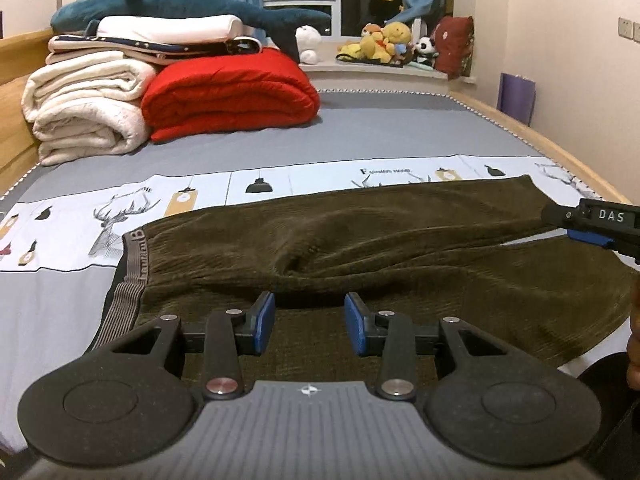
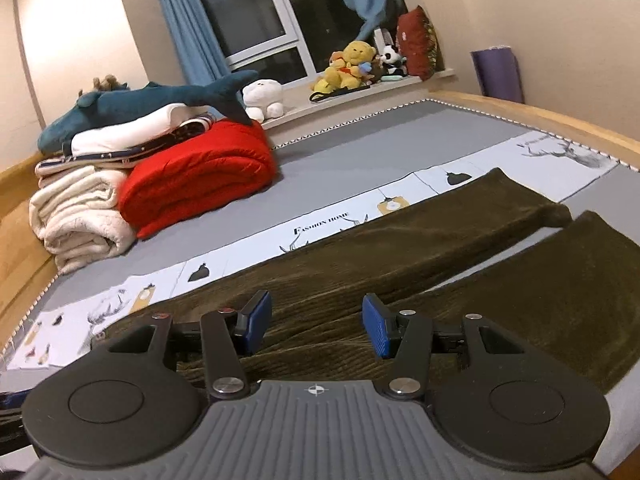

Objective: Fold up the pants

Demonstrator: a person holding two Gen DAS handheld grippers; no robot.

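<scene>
The left tool [image 1: 310, 322] hovers over the near edge of the pants [image 1: 360, 248], its blue pads partly spread with nothing pinched between them. The right tool [image 2: 316, 326] is likewise spread and empty, poised above the upper legs.

The pants, dark olive corduroy, lie flat on the bed [image 1: 280, 140] — long axis running side to side across both views. The waistband [image 1: 134, 264] sits to the left, just beside the left tool; the two legs stretch away to the right, their cuffs [image 2: 560, 216] slightly apart and far from the left tool, nearer the right one.

A fold of one leg over the other probably comes next. Folded blankets [image 1: 88, 108] sit well apart at the headboard end.
</scene>
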